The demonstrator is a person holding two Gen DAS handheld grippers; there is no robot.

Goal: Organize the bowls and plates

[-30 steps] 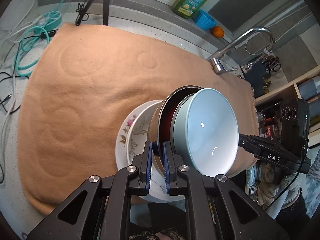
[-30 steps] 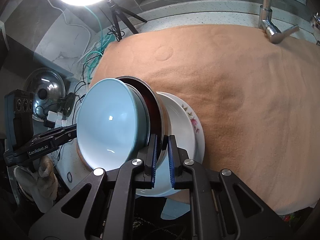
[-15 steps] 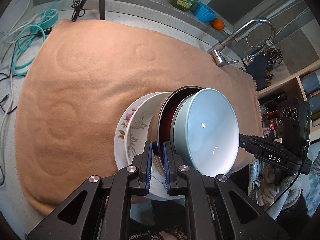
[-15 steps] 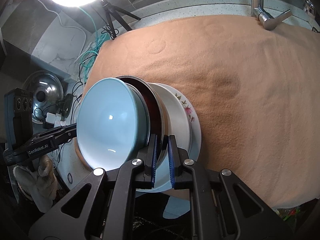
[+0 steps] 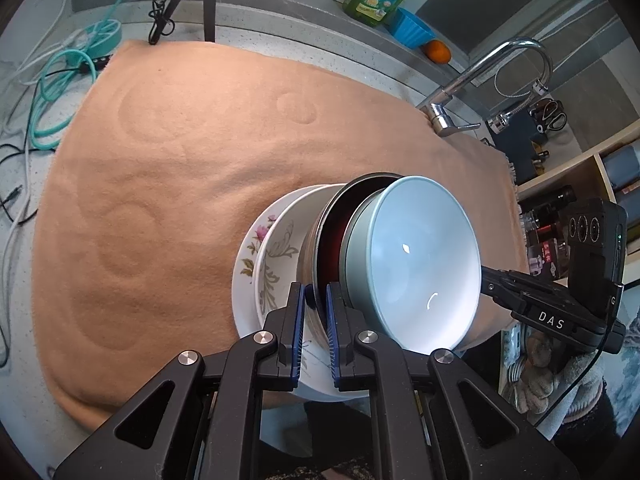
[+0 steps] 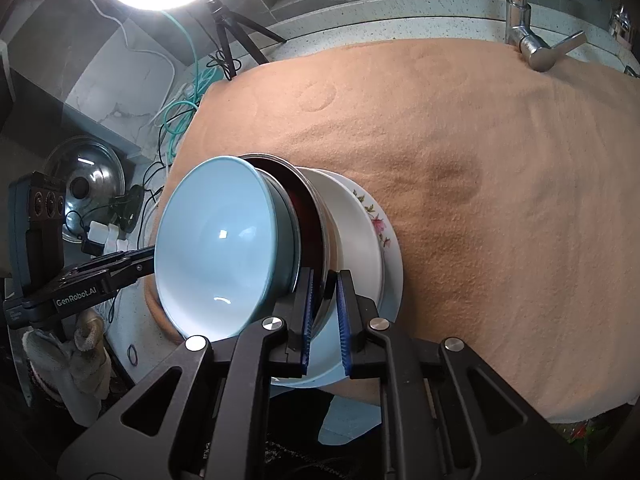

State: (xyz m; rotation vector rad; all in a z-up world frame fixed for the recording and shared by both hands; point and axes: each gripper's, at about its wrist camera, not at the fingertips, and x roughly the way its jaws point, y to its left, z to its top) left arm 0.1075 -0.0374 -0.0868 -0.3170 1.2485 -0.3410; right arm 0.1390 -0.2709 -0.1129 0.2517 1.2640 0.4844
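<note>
- Left wrist view: the left gripper (image 5: 316, 318) is nearly shut, its blue pads pinching the near rim of a dark metal bowl (image 5: 326, 240) in a nested stack.
- Right wrist view: the right gripper (image 6: 323, 312) is just as narrow and clamps the same metal bowl (image 6: 316, 216) from the opposite side of the stack.
- A light blue bowl (image 5: 420, 264) sits inside the metal bowl; beneath it lie a white bowl (image 5: 280, 252) and a flowered plate (image 5: 250, 248).
- The stack is over the near edge of the tan blanket (image 5: 180, 168) that covers the tabletop, well apart from the faucet (image 5: 480, 80).
- To do the carry well, I judge both hands should move together and level, since the blue bowl rides loose and could slide out.
</note>
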